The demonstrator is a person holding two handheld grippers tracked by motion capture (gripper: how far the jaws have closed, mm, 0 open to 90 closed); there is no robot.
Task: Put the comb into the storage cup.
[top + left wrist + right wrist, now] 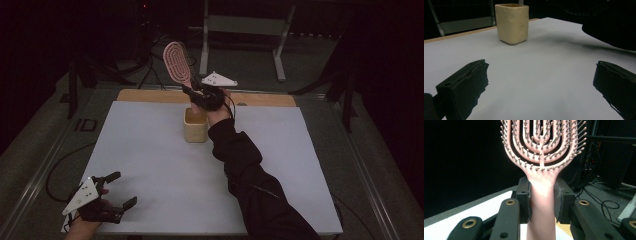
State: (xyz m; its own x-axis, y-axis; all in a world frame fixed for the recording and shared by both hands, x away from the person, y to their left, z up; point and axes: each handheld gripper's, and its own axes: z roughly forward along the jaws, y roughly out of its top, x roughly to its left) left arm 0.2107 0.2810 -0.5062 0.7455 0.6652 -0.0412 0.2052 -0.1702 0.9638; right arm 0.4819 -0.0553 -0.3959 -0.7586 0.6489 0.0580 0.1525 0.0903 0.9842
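— Hairbrush [176, 62] first: where does it sit?

— Up in the air above the cream cup [195, 126], near the far edge of the white table [150, 150]. The right gripper [200, 94] has its jaws clamped on the pink handle just below the head, bristle end pointing up and away.

— What might go wrong?

— My guess is it's headed into or out of that cup. The grip sits high on the neck, so the long handle hangs below; if it comes down off-centre, the handle could strike the rim and tip the cup, which looks light and stands free.

— And the left gripper [112, 192]?

— Resting at the near left corner, jaws wide apart, holding nothing, well away from the cup.

— What do the views add to each other?

— The right gripper view shows the pads [524, 195] squeezing both sides of the handle, which the high view leaves too small to judge. The left gripper view shows the cup's dimpled sides and that it stands upright.
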